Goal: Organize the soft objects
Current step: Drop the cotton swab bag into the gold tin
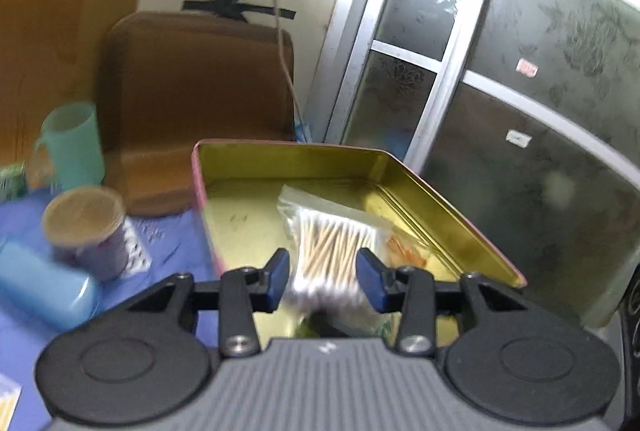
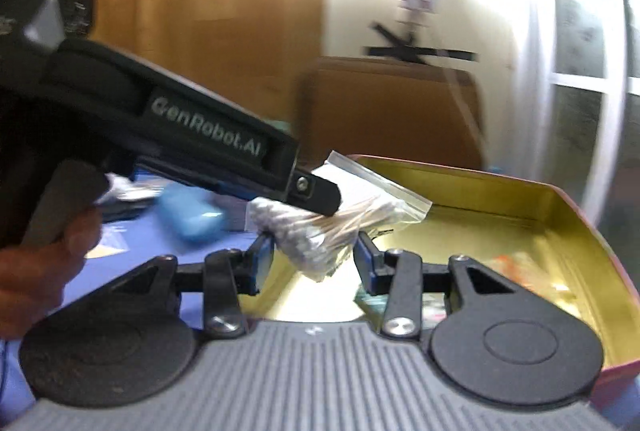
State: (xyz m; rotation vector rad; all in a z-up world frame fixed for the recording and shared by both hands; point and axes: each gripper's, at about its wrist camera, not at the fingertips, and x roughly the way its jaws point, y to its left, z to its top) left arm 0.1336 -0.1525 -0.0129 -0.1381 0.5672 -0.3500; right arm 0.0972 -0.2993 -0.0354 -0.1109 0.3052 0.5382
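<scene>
A clear zip bag of cotton swabs (image 1: 330, 245) hangs between the fingers of my left gripper (image 1: 323, 277), over the open gold-lined tin (image 1: 280, 159). The jaws stand fairly wide, with the bag filling the gap; the view is blurred. In the right wrist view the left gripper (image 2: 320, 197) reaches in from the upper left and carries the same bag (image 2: 340, 219) over the tin's (image 2: 572, 271) left edge. My right gripper (image 2: 314, 261) is open and empty just below the bag. An orange-printed packet (image 1: 404, 249) lies in the tin.
A brown chair back (image 1: 196, 91) stands behind the tin. On the blue cloth at the left are a paper-lidded cup (image 1: 86, 227), a green mug (image 1: 74, 143) and a light blue case (image 1: 44, 289). A frosted glass door (image 1: 500, 91) is at the right.
</scene>
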